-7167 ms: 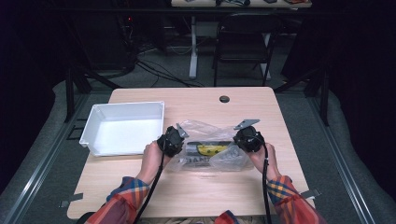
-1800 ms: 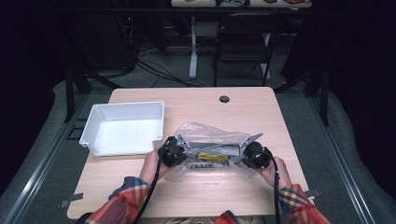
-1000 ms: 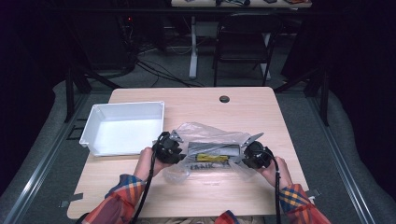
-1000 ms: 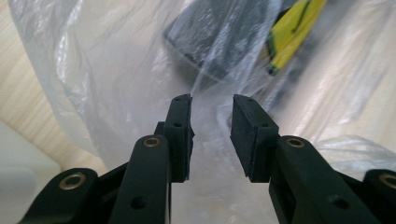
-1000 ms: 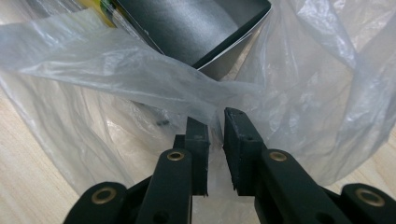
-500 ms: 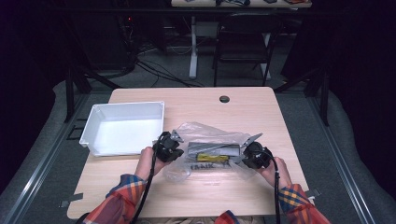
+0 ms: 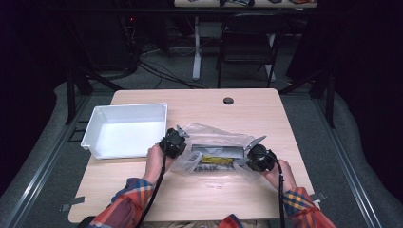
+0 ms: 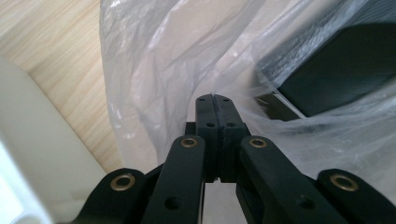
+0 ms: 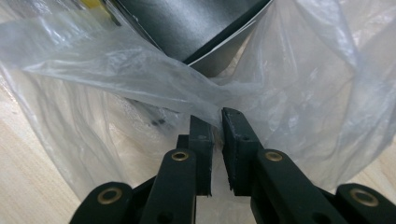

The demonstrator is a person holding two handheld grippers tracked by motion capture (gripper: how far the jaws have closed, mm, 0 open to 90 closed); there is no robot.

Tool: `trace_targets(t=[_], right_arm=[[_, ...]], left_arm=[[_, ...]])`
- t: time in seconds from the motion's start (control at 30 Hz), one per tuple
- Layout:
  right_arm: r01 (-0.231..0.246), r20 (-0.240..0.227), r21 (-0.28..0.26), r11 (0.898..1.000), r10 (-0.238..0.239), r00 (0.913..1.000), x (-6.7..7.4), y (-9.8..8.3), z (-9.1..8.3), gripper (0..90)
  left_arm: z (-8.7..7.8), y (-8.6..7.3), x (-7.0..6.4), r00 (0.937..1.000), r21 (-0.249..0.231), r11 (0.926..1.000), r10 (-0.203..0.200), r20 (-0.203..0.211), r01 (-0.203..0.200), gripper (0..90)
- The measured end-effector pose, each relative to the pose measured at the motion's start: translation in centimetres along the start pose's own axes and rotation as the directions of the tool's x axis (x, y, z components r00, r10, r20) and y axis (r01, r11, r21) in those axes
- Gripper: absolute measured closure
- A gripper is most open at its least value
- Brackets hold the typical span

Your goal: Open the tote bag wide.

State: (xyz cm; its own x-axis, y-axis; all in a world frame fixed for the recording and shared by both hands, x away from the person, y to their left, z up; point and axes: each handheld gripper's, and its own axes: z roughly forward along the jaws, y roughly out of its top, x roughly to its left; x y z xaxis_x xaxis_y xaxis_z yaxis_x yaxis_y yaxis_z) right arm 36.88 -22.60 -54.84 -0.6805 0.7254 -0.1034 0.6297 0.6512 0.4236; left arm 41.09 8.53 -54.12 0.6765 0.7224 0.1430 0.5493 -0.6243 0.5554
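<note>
1. Far left on the bench [image 7: 142, 190], a white tray [image 7: 124, 129] sits with its long side facing the person. It is just beside the left hand [image 7: 154, 161].
2. The left tongs [image 7: 174, 142] are at the left edge of the bag [image 7: 216, 142], right between tray and bag. In the left gripper view the left tongs [image 8: 213, 100] have their jaws pressed flat together, no gap at all, and they have just been closing. A fold of the bag [image 8: 154, 70] runs up to the tips and looks pinched between them.
3. Middle of the bench: the clear plastic bag lies crumpled, near the front half of the top, with a dark box [image 7: 219, 153] inside and a yellow label [image 7: 214, 160] showing through the film. The left gripper view shows the box [image 8: 336, 70] as a black block behind the plastic.
4. On to the right tongs [image 7: 256, 154], at the bag's right edge, held by the right hand [image 7: 278, 173]. In the right gripper view the right tongs [image 9: 218, 116] stand narrow, with a thin slit between the jaws, and a gathered ridge of bag [image 9: 140, 79] runs into that slit: they grip the film. The box [image 9: 187, 28] hangs just beyond, its corner toward the tips.
5. Both plaid sleeves [image 7: 123, 204] come in from the bottom edge, and a cable [image 7: 280, 199] trails back from the right tongs.
6. Far side of the bench: a small black disc [image 7: 228, 100] sits near the back edge, well apart from the bag.
</note>
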Motion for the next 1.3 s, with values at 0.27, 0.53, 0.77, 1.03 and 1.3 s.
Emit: trace_targets(t=[0.27, 0.53, 0.77, 1.03, 1.3], right_arm=[[-0.001, 0.015, 0.012, 1.0, 0.001, 0.9999, -0.4, -0.2, 0.1, 83.2], [-0.017, 0.01, 0.011, 1.0, 0.017, 0.9998, -0.9, -0.4, -0.2, 81.9], [-0.009, 0.009, -0.011, 1.0, 0.009, 0.9999, -0.8, -0.3, -0.9, 82.2], [-0.009, 0.015, -0.005, 1.0, 0.009, 0.9998, -0.8, -0.3, -0.9, 83.0], [-0.014, 0.016, -0.009, 1.0, 0.014, 0.9998, -0.8, -0.3, -0.8, 83.1]], left_arm=[[1.8, -0.3, -0.2, 0.9998, 0.068, 0.9977, 0.004, 0.017, -0.005, 90.0], [1.6, -0.4, -0.6, 0.9992, 0.078, 0.9967, 0.021, 0.034, -0.024, 86.3], [-1.3, 0.2, -0.4, 0.9989, 0.014, 0.9998, 0.012, 0.046, -0.012, 65.5], [-4.2, 0.1, 1.0, 0.9993, -0.036, 0.9993, -0.014, 0.034, 0.015, 52.2], [-6.2, -0.2, 2.3, 0.9976, -0.084, 0.9947, -0.057, 0.04, 0.06, 39.9]])
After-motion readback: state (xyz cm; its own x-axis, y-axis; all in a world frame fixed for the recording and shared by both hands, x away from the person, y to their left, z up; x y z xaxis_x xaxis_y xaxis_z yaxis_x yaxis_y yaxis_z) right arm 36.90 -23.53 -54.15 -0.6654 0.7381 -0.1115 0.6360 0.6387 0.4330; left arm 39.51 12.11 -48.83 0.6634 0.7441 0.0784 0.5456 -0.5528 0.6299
